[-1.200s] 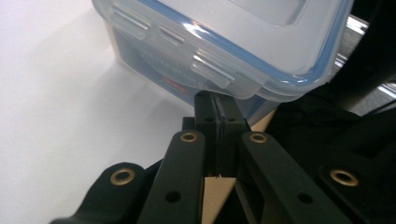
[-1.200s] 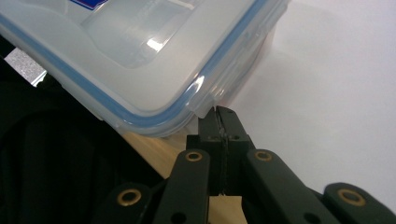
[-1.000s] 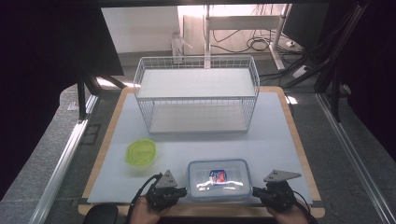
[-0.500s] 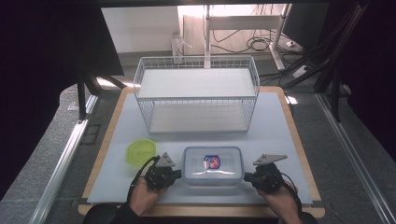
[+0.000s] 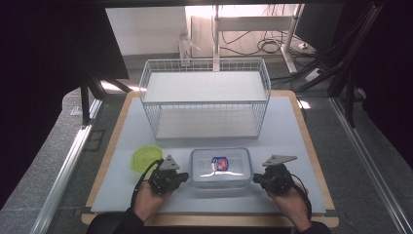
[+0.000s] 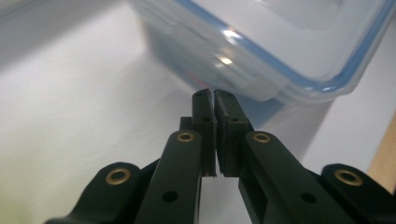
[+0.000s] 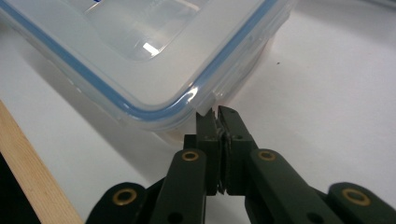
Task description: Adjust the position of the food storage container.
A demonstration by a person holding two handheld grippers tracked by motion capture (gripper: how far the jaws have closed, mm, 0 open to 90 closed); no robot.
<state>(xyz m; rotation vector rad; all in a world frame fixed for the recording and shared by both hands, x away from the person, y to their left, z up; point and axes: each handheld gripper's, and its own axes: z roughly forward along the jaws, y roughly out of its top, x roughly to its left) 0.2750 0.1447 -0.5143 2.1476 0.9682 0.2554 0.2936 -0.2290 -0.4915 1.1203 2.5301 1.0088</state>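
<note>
**Now: box flanked, not yet lifted**

The lidded plastic box (image 5: 221,168) is seen at the near edge of the table (image 5: 292,126). It is flanked by the left gripper (image 5: 181,176) and right gripper (image 5: 257,181), both closed on nothing. Placement in the wire rack (image 5: 204,100) is judged undone.

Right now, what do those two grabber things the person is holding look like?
Each hand-held gripper is black. The left hand-held gripper and the right hand-held gripper each carry a grey three-cornered plate on top, and a thin black cable loops away from each. Up close, the two flat black jaws hang on arms with small brass-coloured rings at the joints. The person wears dark sleeves.
</note>
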